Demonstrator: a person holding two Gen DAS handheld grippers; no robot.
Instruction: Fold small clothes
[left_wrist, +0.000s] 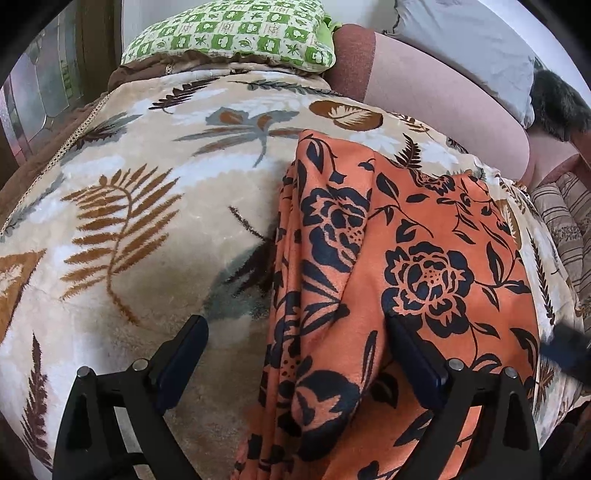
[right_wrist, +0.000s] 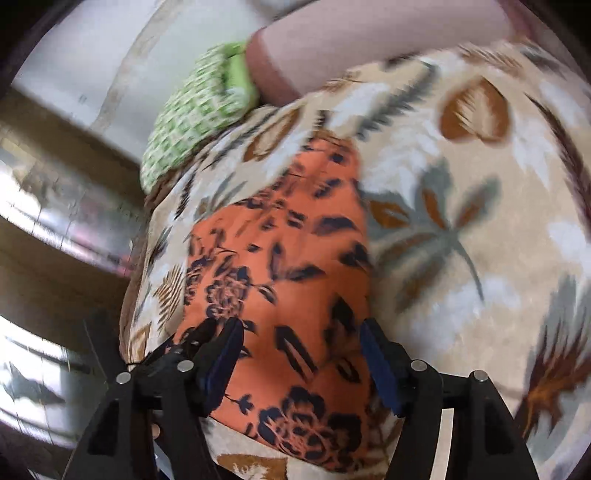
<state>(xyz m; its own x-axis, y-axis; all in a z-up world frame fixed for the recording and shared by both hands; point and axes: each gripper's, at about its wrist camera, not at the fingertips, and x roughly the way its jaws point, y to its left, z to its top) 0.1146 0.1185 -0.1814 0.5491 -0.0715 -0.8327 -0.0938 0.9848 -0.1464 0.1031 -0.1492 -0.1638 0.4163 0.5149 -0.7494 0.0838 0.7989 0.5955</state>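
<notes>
Left gripper (left_wrist: 297, 328) nearest, fingers wide apart, gripping nothing. Right gripper (right_wrist: 301, 334) fingers apart over orange floral cloth (left_wrist: 413, 266), not pinching it. Cloth lies folded on leaf-print blanket (left_wrist: 147, 192). Beyond: green checked pillow (left_wrist: 236, 33).

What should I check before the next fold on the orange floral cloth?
1. Orange black-flowered cloth lies on the beige leaf-print blanket: ok.
2. Cloth flat: not ok, left edge bunched in pleats.
3. Left gripper open, no pinch: ok.
4. Right gripper open above the cloth: ok.
5. Right view sharp: not ok, blurred.
6. Cloth's near edge: cannot tell, hidden.
</notes>
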